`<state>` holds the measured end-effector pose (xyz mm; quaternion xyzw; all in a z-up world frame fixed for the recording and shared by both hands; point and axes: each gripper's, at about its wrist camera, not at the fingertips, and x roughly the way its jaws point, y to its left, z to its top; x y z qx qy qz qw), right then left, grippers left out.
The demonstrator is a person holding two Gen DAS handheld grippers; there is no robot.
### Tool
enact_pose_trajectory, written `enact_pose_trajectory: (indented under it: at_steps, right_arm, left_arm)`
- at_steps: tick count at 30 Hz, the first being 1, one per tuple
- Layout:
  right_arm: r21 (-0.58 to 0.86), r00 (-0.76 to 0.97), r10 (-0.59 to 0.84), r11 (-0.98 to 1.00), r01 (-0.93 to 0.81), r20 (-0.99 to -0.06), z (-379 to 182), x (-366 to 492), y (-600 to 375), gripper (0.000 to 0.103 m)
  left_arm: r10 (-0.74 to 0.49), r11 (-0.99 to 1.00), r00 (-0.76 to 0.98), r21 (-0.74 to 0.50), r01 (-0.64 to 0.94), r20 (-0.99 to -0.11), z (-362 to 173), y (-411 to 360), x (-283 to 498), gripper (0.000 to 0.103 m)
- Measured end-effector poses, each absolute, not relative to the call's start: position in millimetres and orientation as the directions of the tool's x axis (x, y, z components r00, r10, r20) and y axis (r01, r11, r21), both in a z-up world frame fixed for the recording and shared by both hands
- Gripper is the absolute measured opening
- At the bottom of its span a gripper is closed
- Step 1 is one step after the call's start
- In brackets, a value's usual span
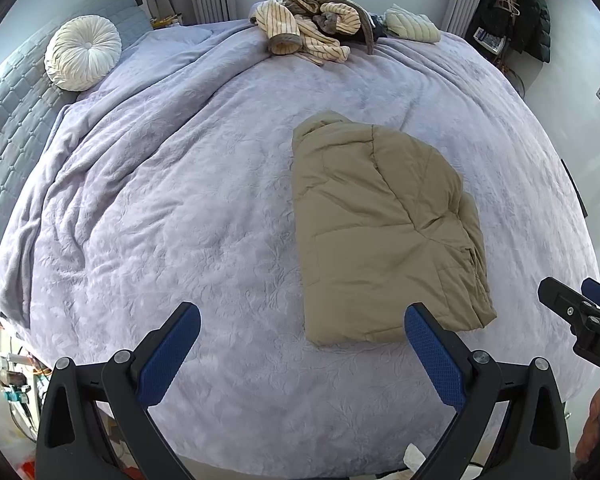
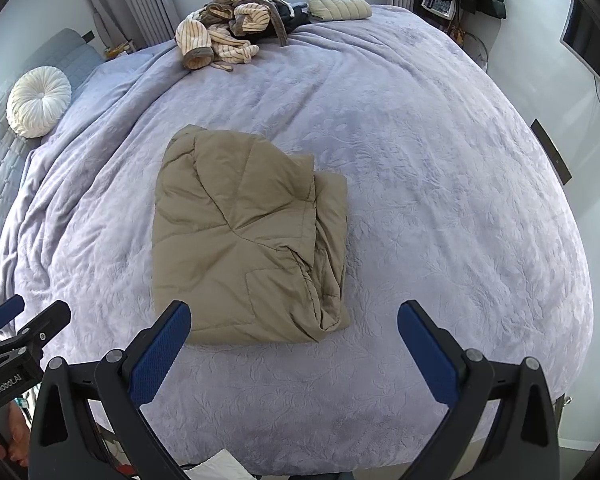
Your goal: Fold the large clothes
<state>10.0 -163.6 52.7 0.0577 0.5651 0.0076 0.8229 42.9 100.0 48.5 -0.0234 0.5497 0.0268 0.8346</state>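
Observation:
A tan padded jacket [image 1: 384, 224] lies folded into a compact rectangle on the lilac bedspread [image 1: 180, 200]; it also shows in the right wrist view [image 2: 244, 236]. My left gripper [image 1: 302, 316] is open and empty, held above the bed's near edge just in front of the jacket's near left corner. My right gripper [image 2: 294, 314] is open and empty, held in front of the jacket's near right corner. The right gripper shows at the right edge of the left wrist view [image 1: 580, 312], and the left gripper at the left edge of the right wrist view [image 2: 24, 320].
A heap of striped cream and brown clothes [image 1: 312, 20] and a folded pale quilted garment [image 1: 412, 24] lie at the bed's far edge. A round white cushion [image 1: 83, 53] sits by the grey headboard [image 1: 12, 120] on the left. Dark coats [image 1: 528, 8] hang at the far right.

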Motion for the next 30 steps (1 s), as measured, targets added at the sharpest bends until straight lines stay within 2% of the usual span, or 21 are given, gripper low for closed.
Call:
enact_pose_trajectory:
  at_steps: [30]
  right_arm:
    - [0.102,0.361,0.078,0.993,0.050,-0.929,53.7,10.9,-163.9,0.103]
  left_arm:
    - [0.017,0.998,0.390,-0.006,-0.058,-0.920,46.9,99.6,50.0,0.102]
